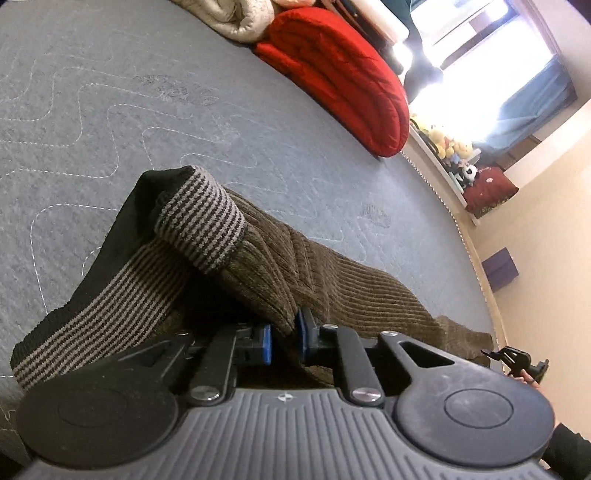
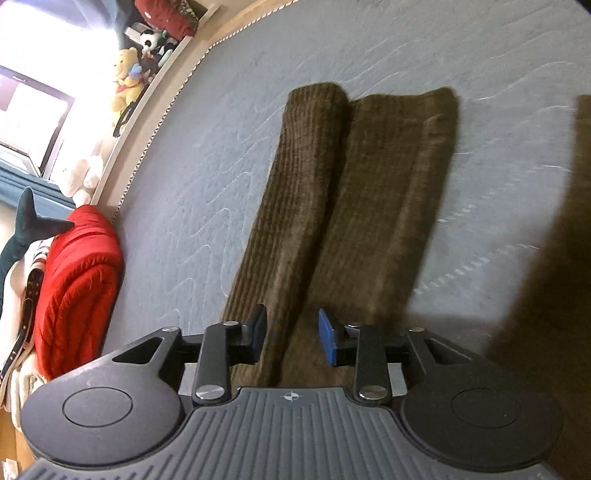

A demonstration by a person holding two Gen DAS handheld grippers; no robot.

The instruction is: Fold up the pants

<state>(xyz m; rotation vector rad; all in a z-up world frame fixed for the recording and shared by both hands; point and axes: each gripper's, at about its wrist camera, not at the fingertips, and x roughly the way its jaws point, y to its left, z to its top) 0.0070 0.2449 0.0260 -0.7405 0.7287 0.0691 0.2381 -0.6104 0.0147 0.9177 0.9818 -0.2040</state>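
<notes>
Brown corduroy pants (image 1: 332, 280) with a striped elastic waistband (image 1: 199, 229) lie on the grey mattress (image 1: 110, 110). My left gripper (image 1: 284, 338) is shut on a ridge of corduroy just below the waistband, which is bunched and partly lifted. In the right wrist view the two pant legs (image 2: 332, 206) lie side by side and stretch away to their cuffs. My right gripper (image 2: 291, 338) is open, its blue pads on either side of the fabric where the legs meet, close above it.
A folded red quilt (image 1: 340, 77) and a cream blanket (image 1: 236, 18) lie at the far side of the mattress. Plush toys (image 2: 129, 77) sit on a ledge beyond the mattress edge (image 2: 162, 107). A dark shadow (image 2: 546, 258) covers the right.
</notes>
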